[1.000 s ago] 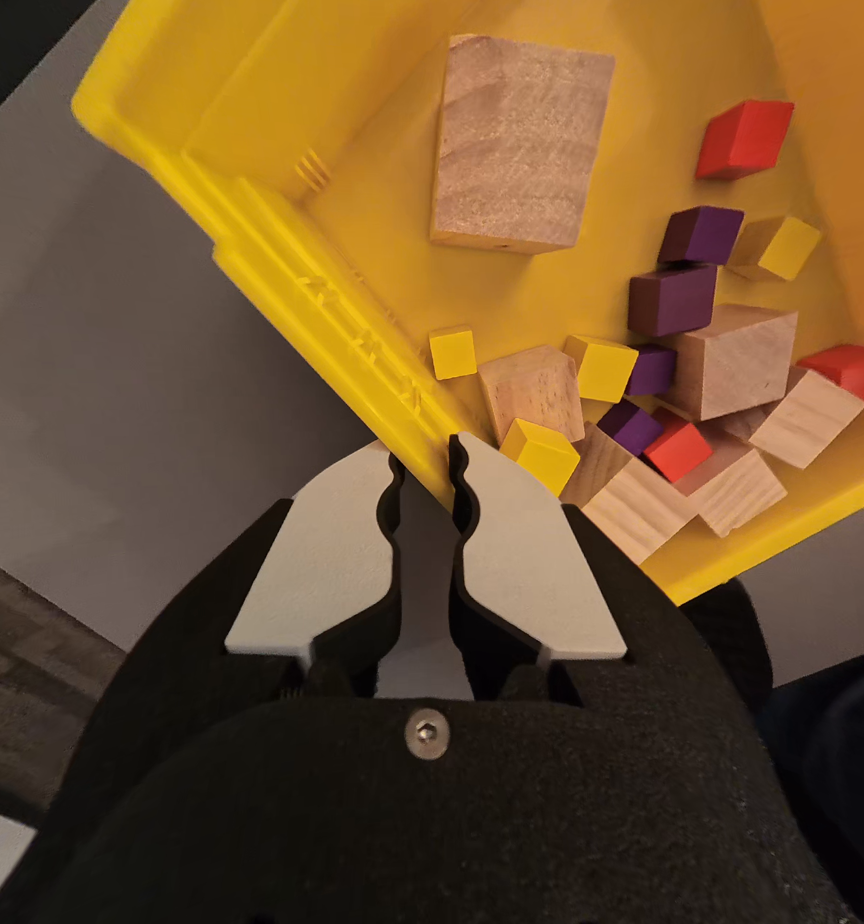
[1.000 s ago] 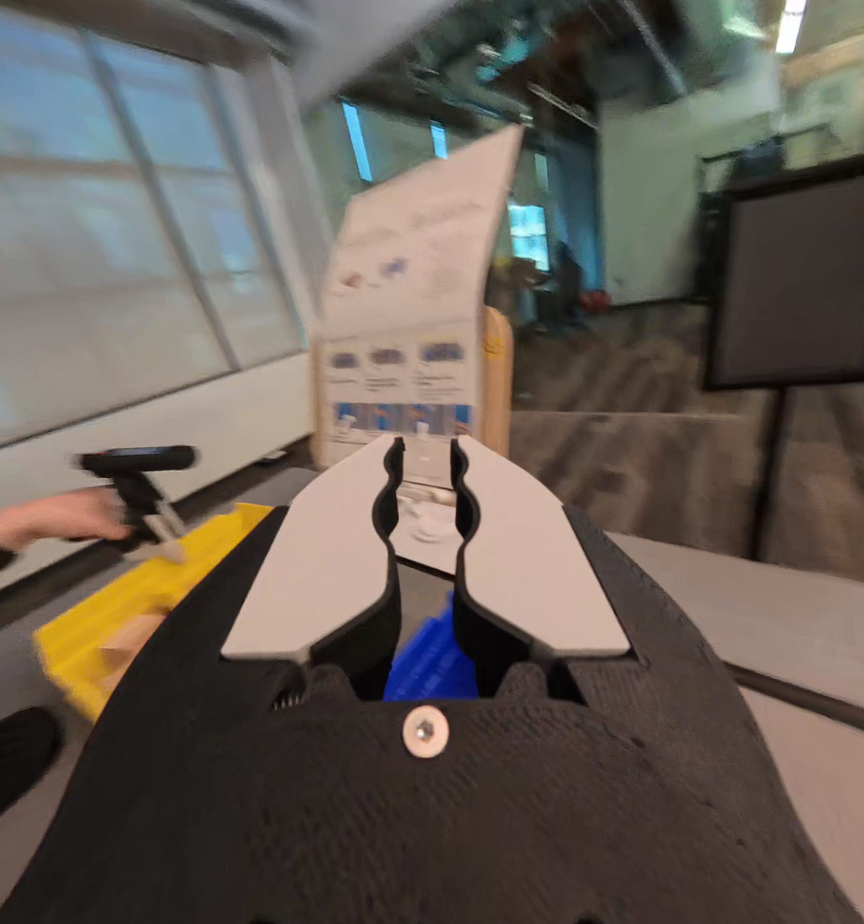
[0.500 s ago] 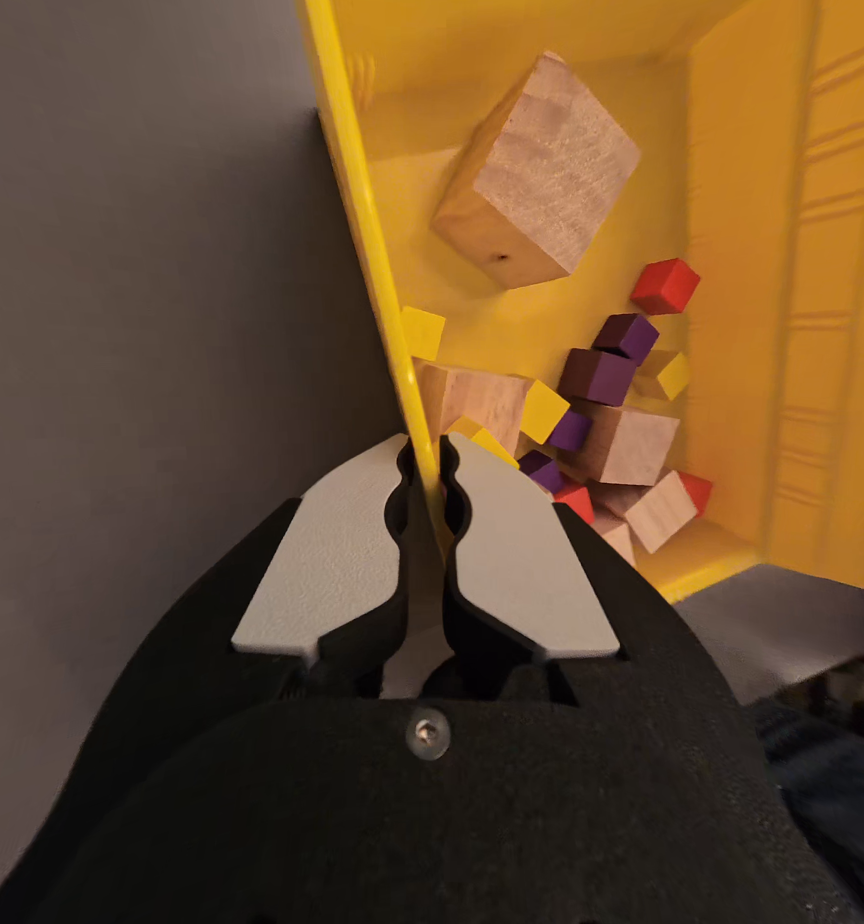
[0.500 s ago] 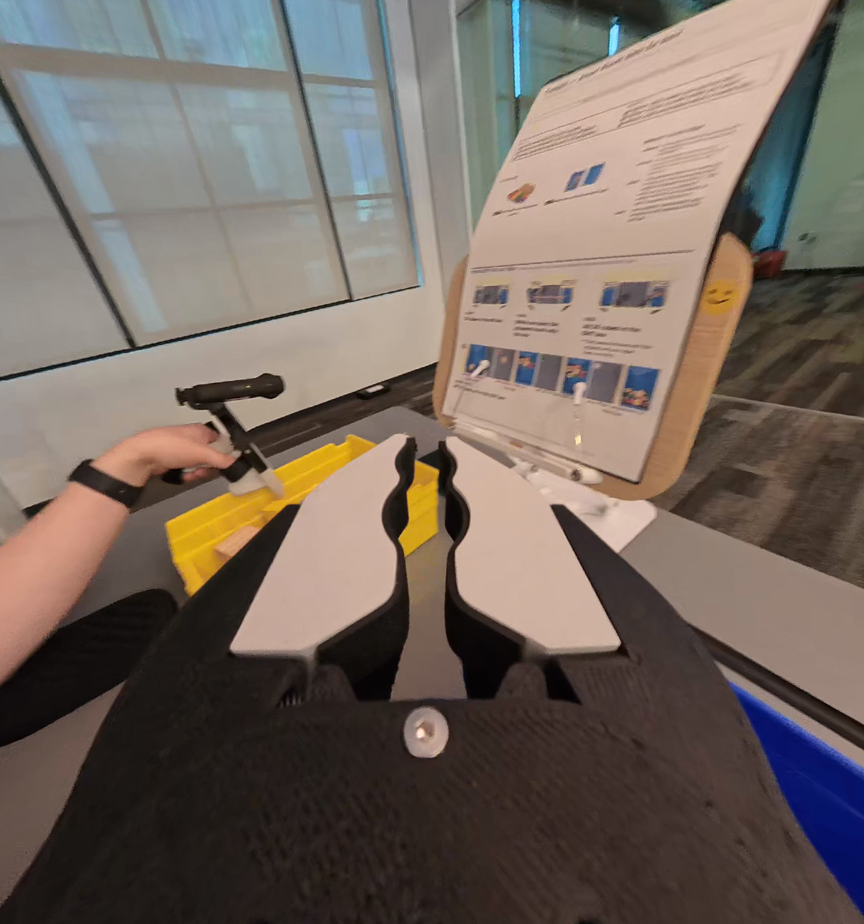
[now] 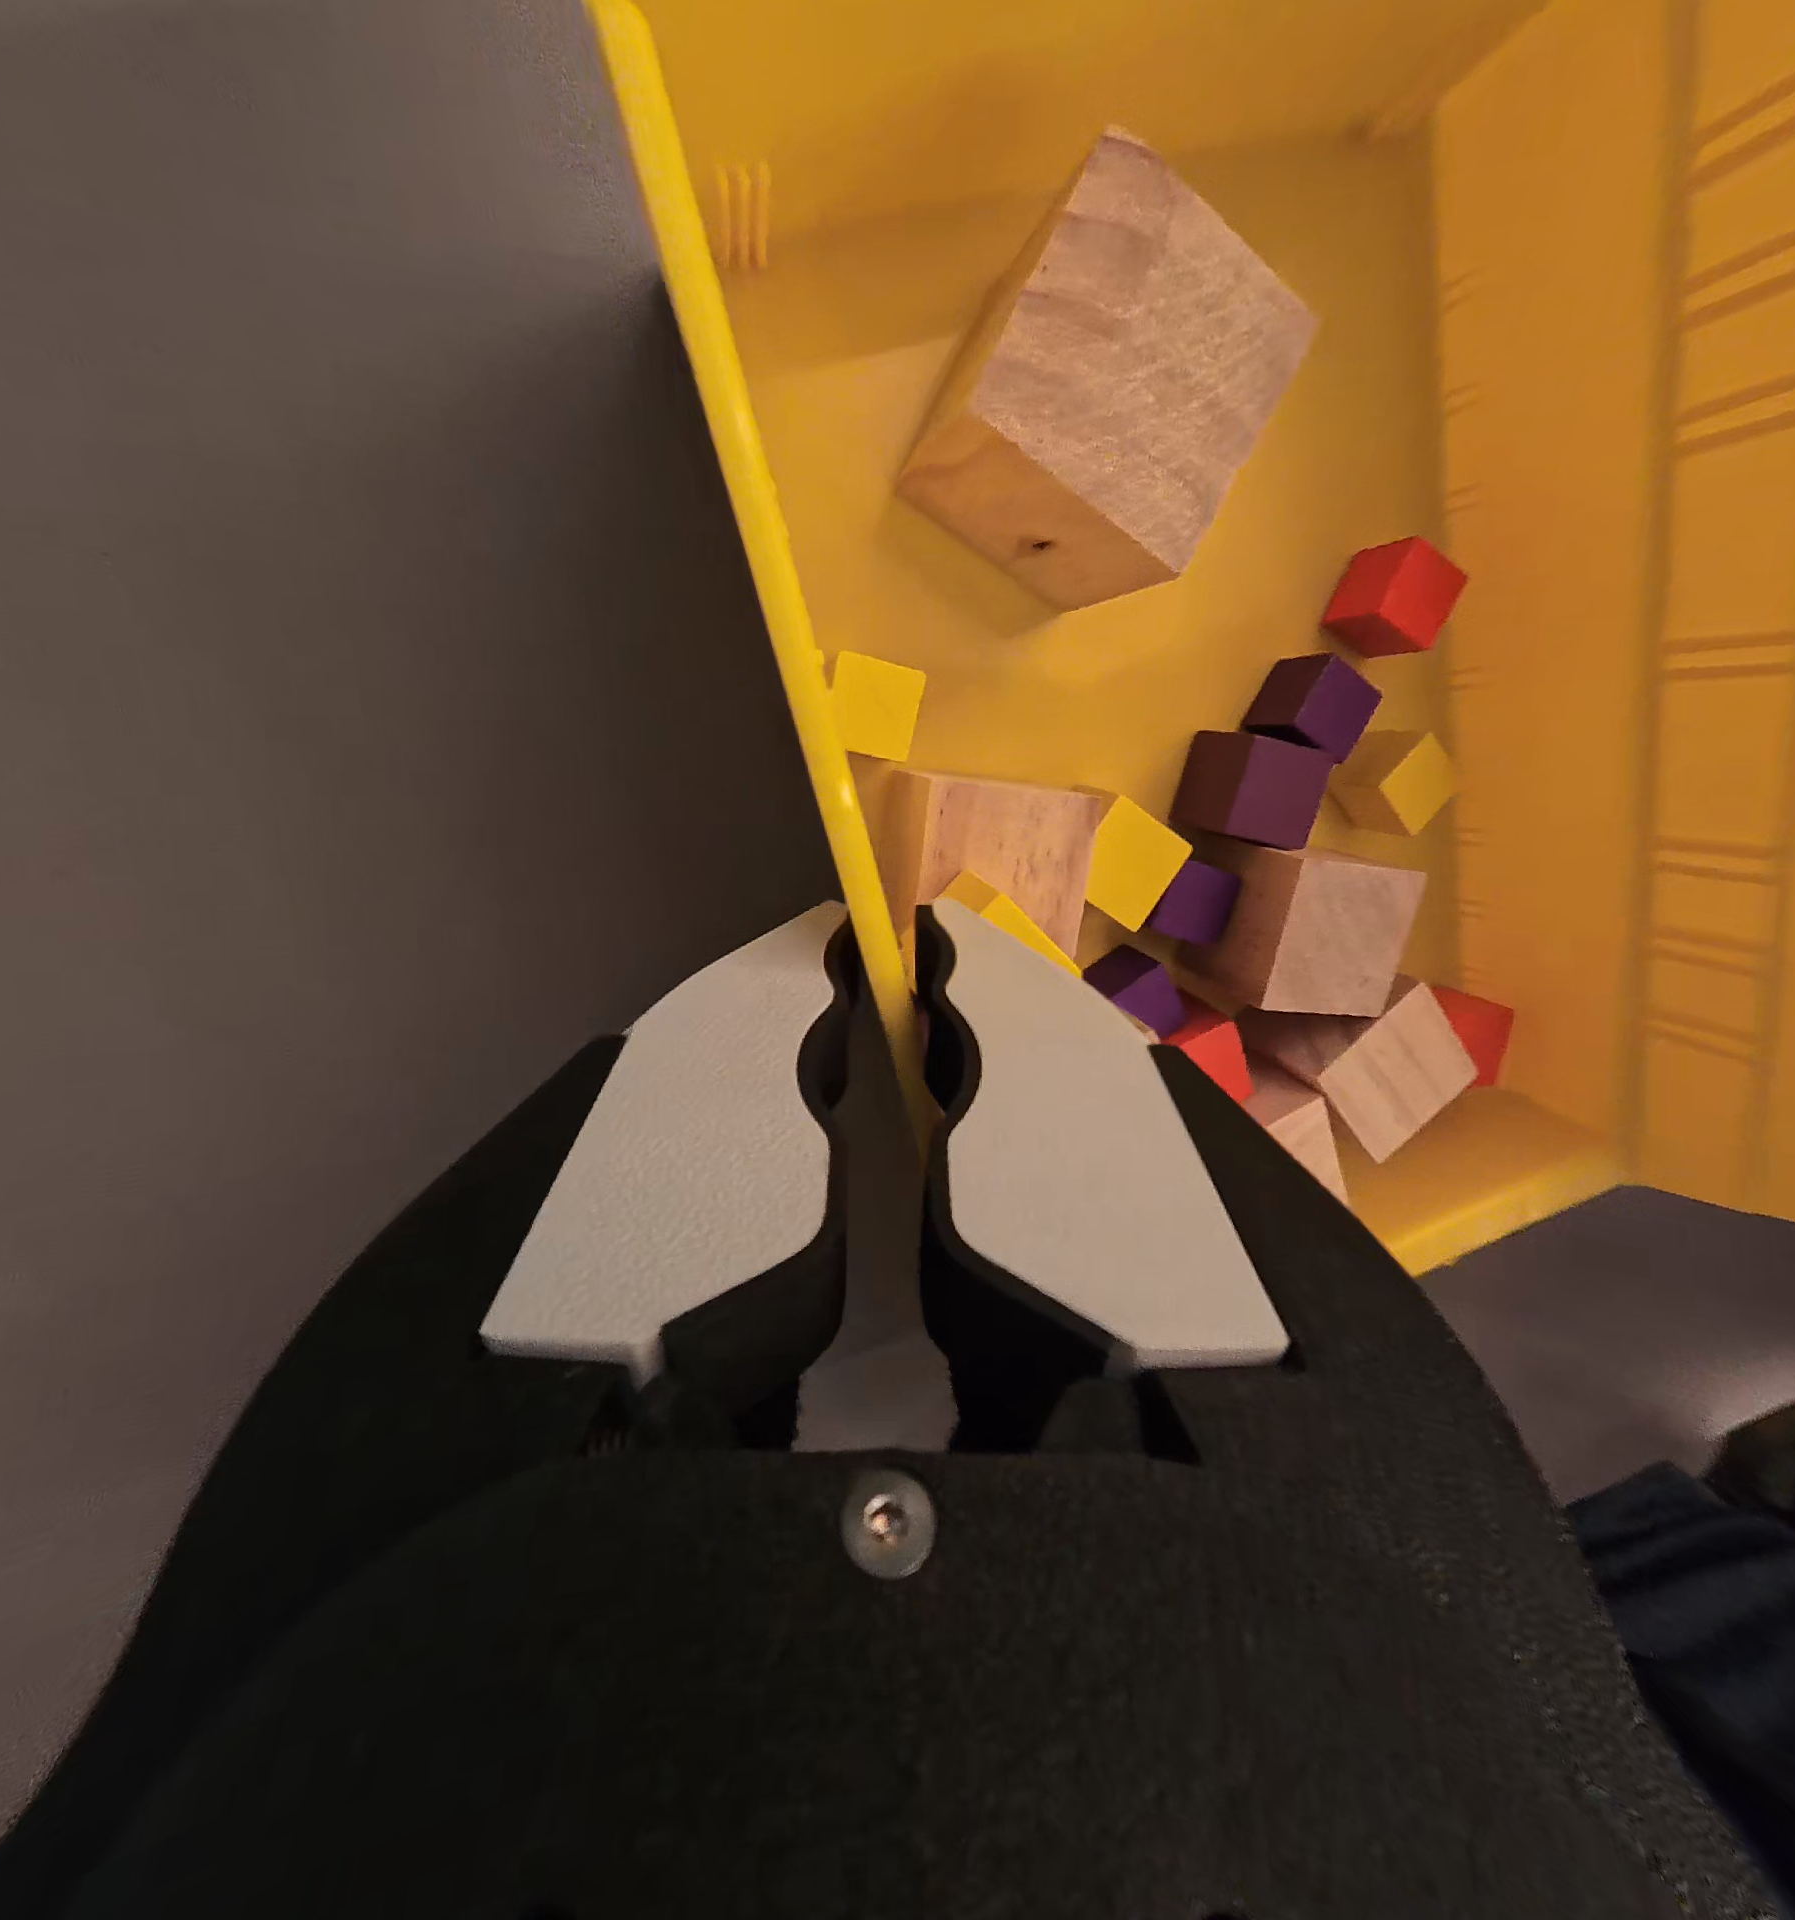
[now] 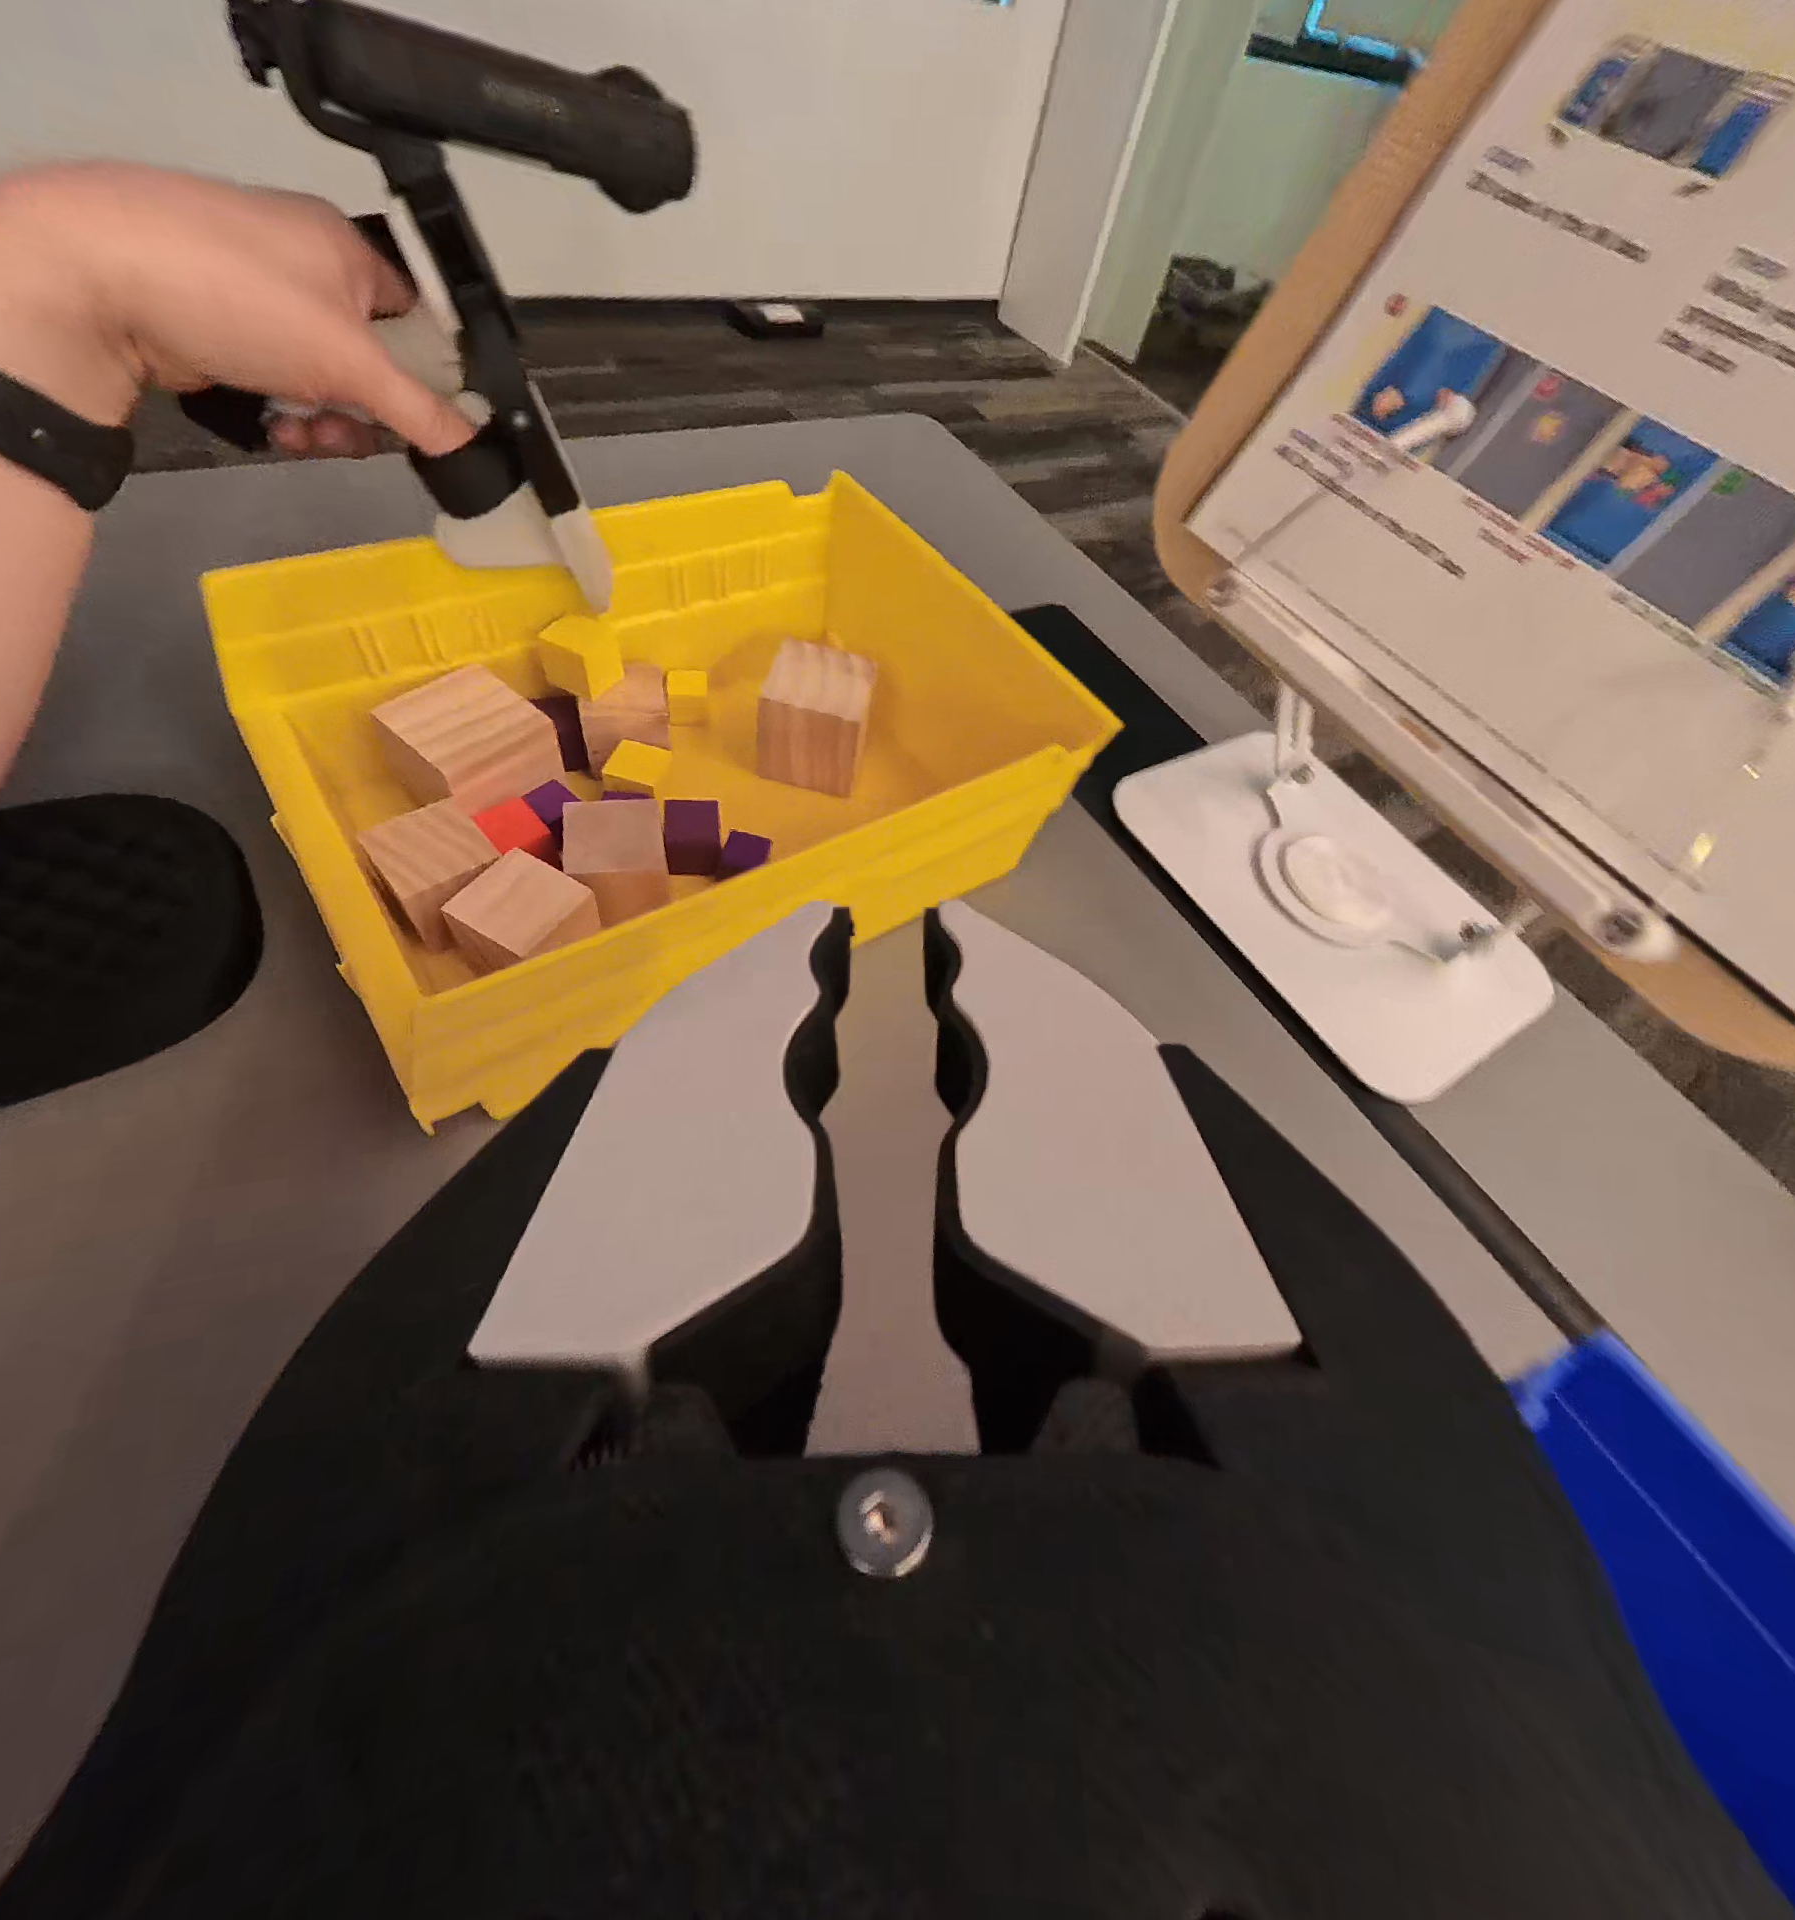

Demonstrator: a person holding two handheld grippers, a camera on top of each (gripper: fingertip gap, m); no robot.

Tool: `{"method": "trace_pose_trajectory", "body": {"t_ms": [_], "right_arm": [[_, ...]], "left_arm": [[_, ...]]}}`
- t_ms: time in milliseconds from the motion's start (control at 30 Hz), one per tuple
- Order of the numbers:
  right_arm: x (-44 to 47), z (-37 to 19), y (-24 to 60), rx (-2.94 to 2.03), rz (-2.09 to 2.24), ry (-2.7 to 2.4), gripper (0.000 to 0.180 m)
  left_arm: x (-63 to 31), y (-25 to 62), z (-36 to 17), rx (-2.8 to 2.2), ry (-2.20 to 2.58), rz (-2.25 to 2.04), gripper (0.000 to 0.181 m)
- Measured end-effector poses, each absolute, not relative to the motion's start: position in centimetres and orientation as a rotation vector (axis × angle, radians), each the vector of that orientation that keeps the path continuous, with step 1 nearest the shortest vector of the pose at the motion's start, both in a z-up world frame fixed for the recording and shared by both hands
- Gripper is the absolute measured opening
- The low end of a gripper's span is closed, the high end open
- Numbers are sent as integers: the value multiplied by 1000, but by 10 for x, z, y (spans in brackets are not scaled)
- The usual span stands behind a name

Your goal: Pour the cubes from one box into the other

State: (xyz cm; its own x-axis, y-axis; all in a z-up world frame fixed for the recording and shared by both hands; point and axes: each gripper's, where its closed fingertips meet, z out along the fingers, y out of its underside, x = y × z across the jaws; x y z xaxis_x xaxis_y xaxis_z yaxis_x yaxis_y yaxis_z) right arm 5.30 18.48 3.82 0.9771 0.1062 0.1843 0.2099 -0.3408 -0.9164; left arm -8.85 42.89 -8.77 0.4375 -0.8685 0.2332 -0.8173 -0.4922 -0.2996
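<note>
A yellow box (image 5: 1599, 520) holds several cubes: plain wooden cubes (image 5: 1111, 374) and small red, purple and yellow ones. My left gripper (image 5: 882, 925) is shut on the box's thin side wall, one finger inside and one outside. In the right wrist view the yellow box (image 6: 747, 987) sits on the grey table with the cubes (image 6: 612, 842) inside, and the left gripper (image 6: 560, 561) pinches its far wall. My right gripper (image 6: 888, 920) is shut on nothing, just in front of the box's near wall. Only an edge of a blue box (image 6: 1703, 1558) shows, at the lower right.
A hand (image 6: 197, 312) with a black wristband holds the left gripper. A black pad (image 6: 72, 935) lies left of the yellow box. A board with an instruction sheet (image 6: 1495, 520) stands on a white base (image 6: 1329, 914) to the right. The table edge (image 6: 1028, 499) runs behind the box.
My right gripper has swung away from the blue box, down toward the yellow box's near wall. My left gripper has turned in line with the yellow wall and closed tighter on it.
</note>
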Motion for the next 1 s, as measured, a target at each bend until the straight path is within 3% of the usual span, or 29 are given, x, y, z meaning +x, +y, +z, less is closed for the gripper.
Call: {"method": "trace_pose_trajectory", "body": {"t_ms": [200, 500, 1000], "right_arm": [[32, 2, 211, -1965, -40, -220, 28], [50, -44, 287, -2366, 453, 371, 50], [59, -97, 302, -2786, 186, 694, 41]], "left_arm": [[-85, 428, -88, -2622, 1409, -706, 16], [-84, 429, -89, -2601, 1420, -660, 15], [-65, 445, -88, -2541, 1361, -718, 16]]}}
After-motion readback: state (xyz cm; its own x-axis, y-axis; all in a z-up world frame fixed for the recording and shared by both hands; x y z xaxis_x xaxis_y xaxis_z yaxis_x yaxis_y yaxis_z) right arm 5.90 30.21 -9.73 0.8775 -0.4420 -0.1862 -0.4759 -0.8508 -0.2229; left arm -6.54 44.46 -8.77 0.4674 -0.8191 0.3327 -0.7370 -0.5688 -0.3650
